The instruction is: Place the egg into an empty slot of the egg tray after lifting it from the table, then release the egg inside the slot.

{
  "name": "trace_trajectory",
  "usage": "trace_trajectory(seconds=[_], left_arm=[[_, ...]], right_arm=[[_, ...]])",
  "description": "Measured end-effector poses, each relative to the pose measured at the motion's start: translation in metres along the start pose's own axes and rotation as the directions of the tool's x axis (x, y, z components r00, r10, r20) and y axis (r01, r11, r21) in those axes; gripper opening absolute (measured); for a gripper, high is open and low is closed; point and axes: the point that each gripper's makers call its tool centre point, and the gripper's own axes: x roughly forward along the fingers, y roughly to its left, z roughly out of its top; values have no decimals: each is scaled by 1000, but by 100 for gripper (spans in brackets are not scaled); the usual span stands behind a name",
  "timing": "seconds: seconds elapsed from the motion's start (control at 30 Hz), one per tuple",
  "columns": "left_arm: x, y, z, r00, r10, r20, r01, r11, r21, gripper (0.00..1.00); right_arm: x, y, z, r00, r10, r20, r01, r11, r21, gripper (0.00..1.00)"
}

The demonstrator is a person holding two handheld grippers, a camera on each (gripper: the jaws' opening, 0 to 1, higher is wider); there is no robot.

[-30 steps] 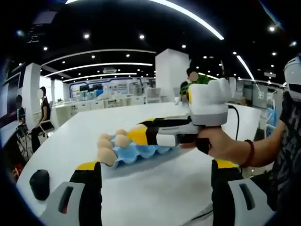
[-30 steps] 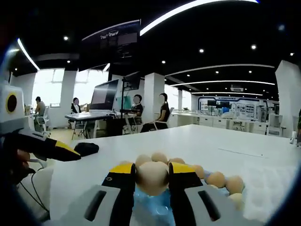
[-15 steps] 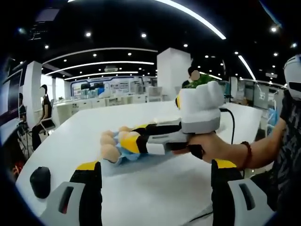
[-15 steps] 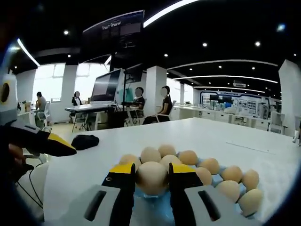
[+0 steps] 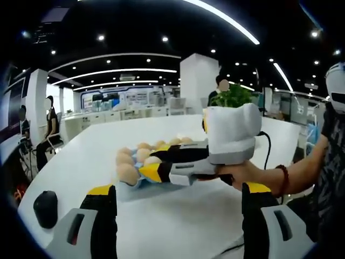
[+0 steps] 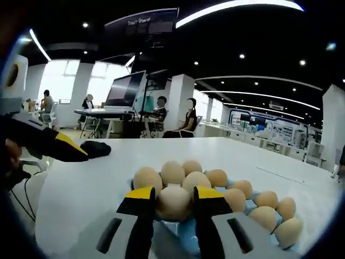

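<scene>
The egg [image 6: 173,202] sits pinched between the two jaws of the right claw [image 6: 173,204], held over the near edge of the blue egg tray [image 6: 190,242]. It is light but brittle and smooth, so the grip should press gently on its broad sides, as it does here, and let go only once the shell rests in a cup. The other eggs [image 6: 216,186] fill most rows; the slot under the held egg is hidden by the jaws, so whether it is empty cannot be told. In the left gripper view the left claw [image 5: 178,216] hangs wide and holds nothing above the white counter [image 5: 178,216], and the tray's far side there is covered by the right claw [image 5: 161,168].
</scene>
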Motion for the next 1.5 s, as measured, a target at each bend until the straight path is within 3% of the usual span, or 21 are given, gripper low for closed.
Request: trace_trajectory(seconds=[0.37, 0.63, 1.03, 1.5], left_arm=[[-1, 2, -1, 1000, 10, -7, -10, 1000, -5, 99], [2, 4, -3, 1000, 18, -21, -18, 1000, -1, 100], [10, -3, -2, 1000, 1, -24, -1, 1000, -2, 100], [21, -13, 4, 1000, -7, -19, 7, 1000, 15, 100]], right_arm=[[0, 1, 2, 1000, 10, 17, -10, 1000, -5, 36], [-7, 4, 5, 998, 60, 15, -61, 996, 60, 42], [-30, -15, 11, 1000, 25, 3, -25, 996, 90, 62], [-65, -53, 0, 998, -56, -23, 58, 993, 104, 65]])
